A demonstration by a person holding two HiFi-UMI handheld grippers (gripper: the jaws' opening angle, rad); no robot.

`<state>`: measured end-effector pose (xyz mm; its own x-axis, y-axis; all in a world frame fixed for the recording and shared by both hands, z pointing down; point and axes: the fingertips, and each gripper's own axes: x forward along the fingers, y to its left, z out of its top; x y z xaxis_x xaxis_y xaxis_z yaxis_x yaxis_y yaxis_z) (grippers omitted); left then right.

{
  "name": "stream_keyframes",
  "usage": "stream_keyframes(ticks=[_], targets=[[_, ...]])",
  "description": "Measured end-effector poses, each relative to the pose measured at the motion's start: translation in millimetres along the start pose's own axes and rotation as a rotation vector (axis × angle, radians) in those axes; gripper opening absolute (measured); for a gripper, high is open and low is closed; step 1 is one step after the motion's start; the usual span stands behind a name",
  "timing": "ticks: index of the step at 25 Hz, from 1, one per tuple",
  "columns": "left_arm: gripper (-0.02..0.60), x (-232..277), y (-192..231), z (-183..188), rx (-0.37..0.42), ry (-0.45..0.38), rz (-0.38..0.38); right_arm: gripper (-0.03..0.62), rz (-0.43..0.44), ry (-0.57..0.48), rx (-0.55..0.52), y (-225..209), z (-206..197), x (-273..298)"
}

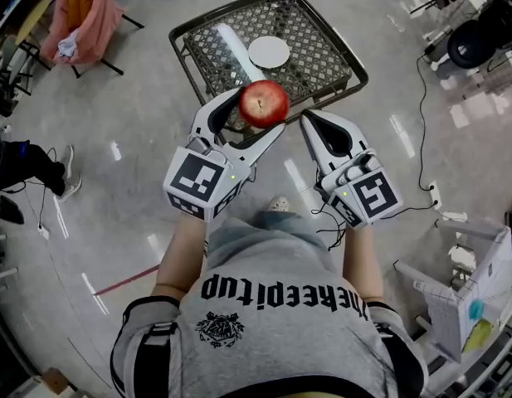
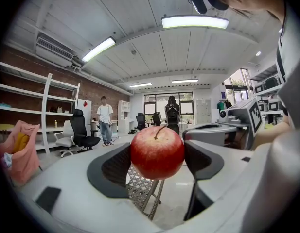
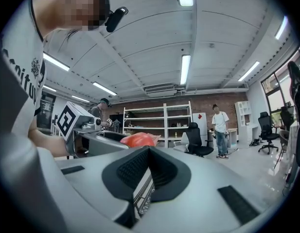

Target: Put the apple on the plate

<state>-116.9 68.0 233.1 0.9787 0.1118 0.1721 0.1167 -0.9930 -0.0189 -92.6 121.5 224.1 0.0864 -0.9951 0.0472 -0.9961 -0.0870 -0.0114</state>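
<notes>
Plate on wire basket ahead, cable on floor right. My left gripper clamps apple over basket's near rim; right gripper beside it, jaws together.

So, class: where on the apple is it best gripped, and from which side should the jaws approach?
Grip the apple across its widest middle band, jaws on opposite flanks, coming in level from the side. It is round with the stem up, so the bulge seats between the jaws. The left gripper holds it this way.

Left tongs clamped on red apple, stem up
</notes>
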Motion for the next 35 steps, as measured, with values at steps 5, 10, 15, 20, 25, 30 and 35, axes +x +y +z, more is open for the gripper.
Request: stream_keyframes(ticks=[5,10,15,20,25,30,35], targets=[[0.361,17,-8,1,0.010,0.009,0.016,0.005,0.013,-0.014,0.013,-19,-3,-5],[0.361,26,-10,-1,0.011,0.029,0.018,0.005,0.013,-0.018,0.036,-29,-7,-8],[0.361,45,-12,-7,0.007,0.050,0.005,0.005,0.001,-0.014,0.052,-48,-12,-10],[0.361,70,-5,-6,-0.002,0.050,-0.008,0.005,-0.015,-0.004,0.060,-70,-16,-6],[0.360,96,10,-5,-0.006,0.052,-0.017,0.005,-0.029,-0.003,0.065,-99,-18,7],[0.360,113,32,-5,-0.010,0.067,-0.011,0.005,-0.026,0.009,0.073,-119,-19,28],[0.362,132,52,-3,-0.014,0.079,0.000,0.005,-0.015,0.016,0.081,-137,-18,46]])
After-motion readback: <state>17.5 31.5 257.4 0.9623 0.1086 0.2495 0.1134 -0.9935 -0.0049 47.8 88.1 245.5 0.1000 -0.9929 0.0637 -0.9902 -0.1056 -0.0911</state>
